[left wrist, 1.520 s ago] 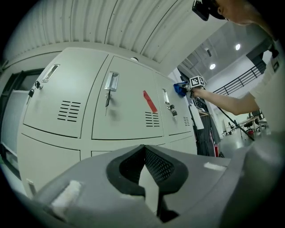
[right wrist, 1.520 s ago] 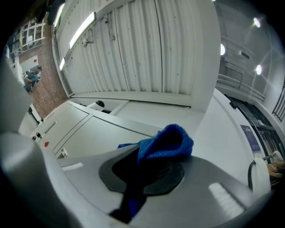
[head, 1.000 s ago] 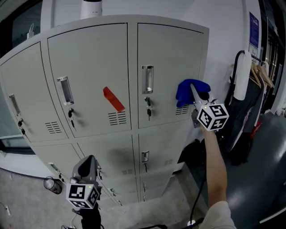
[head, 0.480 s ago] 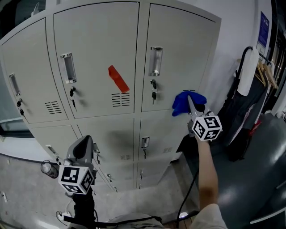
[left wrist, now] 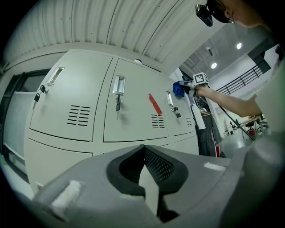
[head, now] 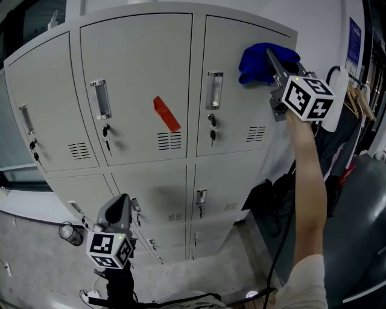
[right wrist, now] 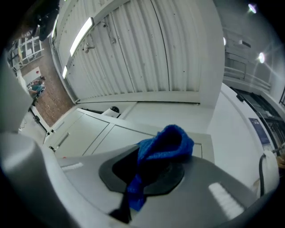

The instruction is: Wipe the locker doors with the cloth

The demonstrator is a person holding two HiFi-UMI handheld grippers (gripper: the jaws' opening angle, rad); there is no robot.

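1. The right gripper (head: 271, 57) pinches the blue cloth (head: 258, 61), which is bunched at its tips and held at the top right corner of the upper right locker door (head: 235, 114).
2. That door's long axis runs straight down from the cloth, and the other doors lie to the left and below.
3. The left gripper (head: 119, 212) hangs low before the bottom lockers, well away from the cloth, with its jaws pressed together on nothing.
4. Half a second ago the cloth sat low by that door's vent. It has since swept up to the top.

Room backdrop, as I log it from the remote station.
White wall (head: 322, 18), blue poster (head: 351, 42), grey floor (head: 36, 253), ribbed ceiling (right wrist: 147, 44), lit strip light (right wrist: 81, 35), hangers (head: 356, 96) at right.
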